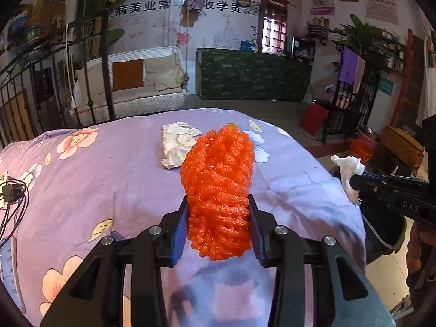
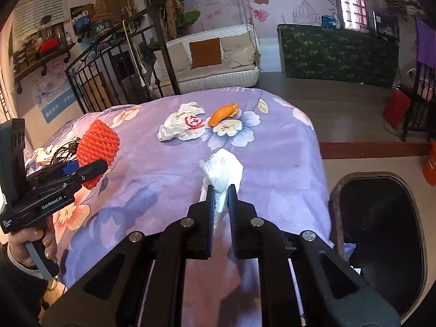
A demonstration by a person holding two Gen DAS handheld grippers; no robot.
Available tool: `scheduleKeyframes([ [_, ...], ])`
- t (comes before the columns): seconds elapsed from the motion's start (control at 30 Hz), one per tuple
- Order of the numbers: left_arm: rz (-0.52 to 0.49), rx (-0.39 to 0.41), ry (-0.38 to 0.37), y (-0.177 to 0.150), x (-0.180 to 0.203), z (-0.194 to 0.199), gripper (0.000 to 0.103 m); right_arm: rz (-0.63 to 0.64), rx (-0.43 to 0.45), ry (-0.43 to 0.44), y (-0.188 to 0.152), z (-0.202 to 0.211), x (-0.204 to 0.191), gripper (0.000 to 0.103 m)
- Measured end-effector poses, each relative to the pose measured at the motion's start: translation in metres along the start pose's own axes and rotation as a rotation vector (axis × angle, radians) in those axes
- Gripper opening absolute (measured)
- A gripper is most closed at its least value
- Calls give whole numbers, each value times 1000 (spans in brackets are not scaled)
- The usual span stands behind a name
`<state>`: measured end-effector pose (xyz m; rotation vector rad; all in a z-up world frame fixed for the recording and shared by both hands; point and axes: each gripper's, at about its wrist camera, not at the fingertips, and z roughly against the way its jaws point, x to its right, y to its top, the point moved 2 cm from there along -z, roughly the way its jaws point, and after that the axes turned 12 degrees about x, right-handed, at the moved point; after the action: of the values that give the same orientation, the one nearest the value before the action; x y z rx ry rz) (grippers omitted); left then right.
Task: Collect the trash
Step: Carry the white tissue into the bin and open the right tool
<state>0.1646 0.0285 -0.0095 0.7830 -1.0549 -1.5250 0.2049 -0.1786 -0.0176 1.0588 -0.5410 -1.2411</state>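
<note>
My left gripper (image 1: 218, 204) is shut on an orange foam fruit net (image 1: 218, 185) and holds it above the purple flowered tablecloth (image 1: 109, 179). The net also shows in the right wrist view (image 2: 98, 144). My right gripper (image 2: 220, 190) is shut on a crumpled white tissue (image 2: 223, 171), also seen in the left wrist view (image 1: 347, 167), near the table's right edge. A crumpled white bag with a red mark (image 2: 182, 122) and an orange peel (image 2: 223, 111) lie on the far part of the table.
A black trash bin (image 2: 381, 231) stands open on the floor right of the table. Black cables (image 1: 13, 193) lie at the table's left edge. A white wicker sofa (image 2: 212, 62) and iron railing (image 2: 103, 76) stand behind.
</note>
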Motion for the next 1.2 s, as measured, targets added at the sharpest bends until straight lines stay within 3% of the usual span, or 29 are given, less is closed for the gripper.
scheduleKeyframes([
  [0.33, -15, -11, -160, -5, 75, -11, 40, -72, 30, -154, -22, 55, 68, 11],
  [0.57, -46, -32, -249, -13, 120, -21, 40, -118, 21, -270, -35, 71, 110, 11],
  [0.93, -88, -60, -330, -23, 162, -32, 40, -186, -61, -371, -60, 58, 161, 11],
  [1.2, -130, -84, -374, -29, 192, -39, 40, -240, -189, -437, -81, 36, 192, 11],
])
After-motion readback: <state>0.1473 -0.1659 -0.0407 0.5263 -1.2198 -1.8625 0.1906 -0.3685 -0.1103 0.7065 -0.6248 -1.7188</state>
